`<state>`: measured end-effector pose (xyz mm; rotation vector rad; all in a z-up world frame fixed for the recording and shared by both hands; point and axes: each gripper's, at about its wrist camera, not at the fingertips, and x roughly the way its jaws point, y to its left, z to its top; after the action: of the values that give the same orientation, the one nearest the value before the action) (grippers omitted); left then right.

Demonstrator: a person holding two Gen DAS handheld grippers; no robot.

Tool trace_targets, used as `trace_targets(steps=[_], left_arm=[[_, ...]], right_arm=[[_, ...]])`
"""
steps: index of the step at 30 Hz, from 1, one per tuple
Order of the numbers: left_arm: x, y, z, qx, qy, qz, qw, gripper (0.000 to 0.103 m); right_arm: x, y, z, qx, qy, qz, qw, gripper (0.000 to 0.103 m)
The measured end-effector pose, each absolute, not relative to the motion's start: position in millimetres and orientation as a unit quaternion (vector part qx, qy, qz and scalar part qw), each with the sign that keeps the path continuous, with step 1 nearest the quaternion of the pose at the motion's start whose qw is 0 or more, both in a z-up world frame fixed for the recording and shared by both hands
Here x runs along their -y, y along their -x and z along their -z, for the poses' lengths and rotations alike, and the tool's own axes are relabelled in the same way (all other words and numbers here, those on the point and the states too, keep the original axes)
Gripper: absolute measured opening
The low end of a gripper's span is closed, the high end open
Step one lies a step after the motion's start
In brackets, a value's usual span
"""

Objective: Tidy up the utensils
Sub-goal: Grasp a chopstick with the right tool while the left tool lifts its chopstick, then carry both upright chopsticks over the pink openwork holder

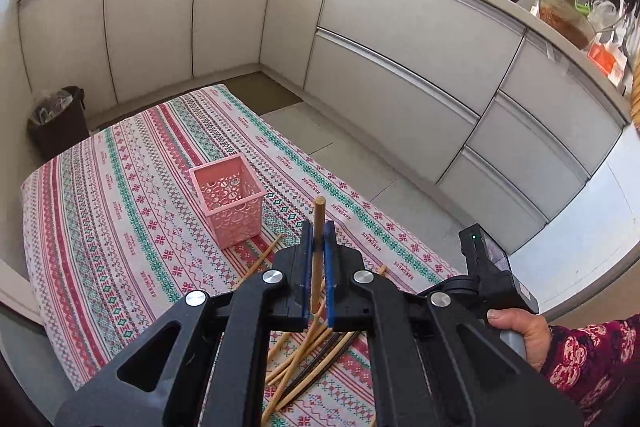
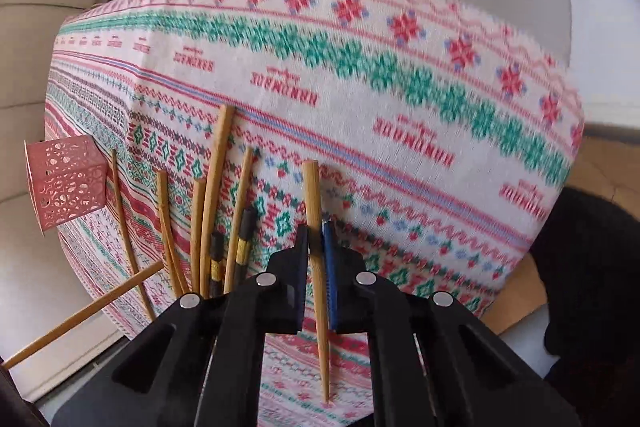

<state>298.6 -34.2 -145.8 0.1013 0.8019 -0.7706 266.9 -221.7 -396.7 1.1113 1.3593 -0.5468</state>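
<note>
A: Kitchen tabletop (image 1: 120,187) under patterned cloth; pink basket (image 1: 228,203) stands beyond loose chopsticks (image 2: 208,195).

B: Each gripper's jaws are clamped on one chopstick, left (image 1: 319,239) lifted, right (image 2: 316,239) low, likely for basket loading.

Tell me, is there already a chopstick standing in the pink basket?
No, the pink basket looks empty inside, and the left gripper holds one chopstick short of it.
</note>
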Motion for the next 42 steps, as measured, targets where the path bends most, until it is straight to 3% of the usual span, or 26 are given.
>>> trace_targets(steps=[8, 19, 29, 42], left_arm=[[38, -283, 142, -0.372, -0.018, 0.351, 0.859, 0.004], [33, -267, 113, -0.345, 0.004, 0.323, 0.881, 0.004], [31, -254, 77, -0.334, 0.019, 0.306, 0.891, 0.004], [33, -312, 22, -0.265, 0.024, 0.247, 0.932, 0.004]], right_arm=[[229, -287, 378, -0.593, -0.400, 0.144, 0.684, 0.008], [197, -271, 310, -0.510, -0.277, 0.108, 0.807, 0.008], [192, -229, 200, -0.426, -0.229, 0.049, 0.874, 0.008], [200, -292, 70, -0.294, -0.193, 0.001, 0.936, 0.008]])
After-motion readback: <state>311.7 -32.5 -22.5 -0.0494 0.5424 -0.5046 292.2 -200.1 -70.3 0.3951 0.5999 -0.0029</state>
